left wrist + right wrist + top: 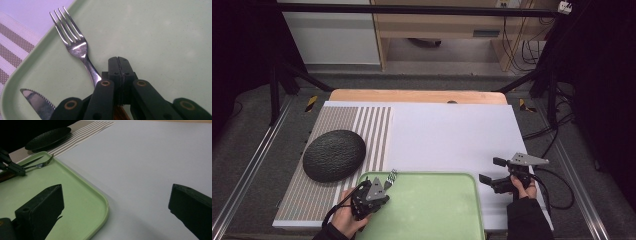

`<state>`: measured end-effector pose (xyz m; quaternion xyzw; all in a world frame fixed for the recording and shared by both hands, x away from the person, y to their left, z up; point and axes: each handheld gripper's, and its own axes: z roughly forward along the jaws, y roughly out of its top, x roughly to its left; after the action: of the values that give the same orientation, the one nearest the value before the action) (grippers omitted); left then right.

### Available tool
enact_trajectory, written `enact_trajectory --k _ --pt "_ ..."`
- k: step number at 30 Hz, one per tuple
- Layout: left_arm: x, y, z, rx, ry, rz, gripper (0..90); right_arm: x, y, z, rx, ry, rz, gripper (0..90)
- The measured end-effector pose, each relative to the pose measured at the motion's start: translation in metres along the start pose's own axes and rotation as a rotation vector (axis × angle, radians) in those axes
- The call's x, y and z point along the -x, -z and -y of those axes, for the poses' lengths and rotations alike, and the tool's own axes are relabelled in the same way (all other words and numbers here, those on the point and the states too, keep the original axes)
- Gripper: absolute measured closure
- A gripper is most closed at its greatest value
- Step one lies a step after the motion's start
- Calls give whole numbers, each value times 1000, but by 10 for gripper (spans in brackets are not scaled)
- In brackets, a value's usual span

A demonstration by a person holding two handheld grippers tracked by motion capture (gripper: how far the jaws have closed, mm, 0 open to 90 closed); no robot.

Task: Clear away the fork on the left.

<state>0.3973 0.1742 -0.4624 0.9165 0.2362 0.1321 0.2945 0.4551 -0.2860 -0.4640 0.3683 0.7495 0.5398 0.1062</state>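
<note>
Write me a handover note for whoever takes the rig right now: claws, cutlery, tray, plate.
Left claw: shut, apparently gripping cutlery handles over the near left corner of the green tray; the grip itself is hidden beneath the jaws.
Fork: tines point toward the tray's corner rim.
Knife: beside the fork, serrated blade in view.
Right claw: open, empty, over the white mat just right of the tray.
Black plate: on the striped placemat, nothing on it.
Done: cutlery taken in hand, it seems.
Left: probably lay the fork and knife by the plate.
</note>
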Motion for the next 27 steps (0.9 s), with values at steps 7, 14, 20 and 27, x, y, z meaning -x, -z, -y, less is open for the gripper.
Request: enact_trajectory --k 7,14,20,27 --pt "-2 4 6 -1 13 -5 897 0 0 0 0 0 0 3" --pt "-2 10 13 -1 24 -19 897 0 0 0 0 -1 0 3" --pt "-3 13 18 -2 27 -25 896 0 0 0 1 -3 1 3" --pt "-4 16 23 2 39 -28 895 0 0 0 1 -5 0 3"
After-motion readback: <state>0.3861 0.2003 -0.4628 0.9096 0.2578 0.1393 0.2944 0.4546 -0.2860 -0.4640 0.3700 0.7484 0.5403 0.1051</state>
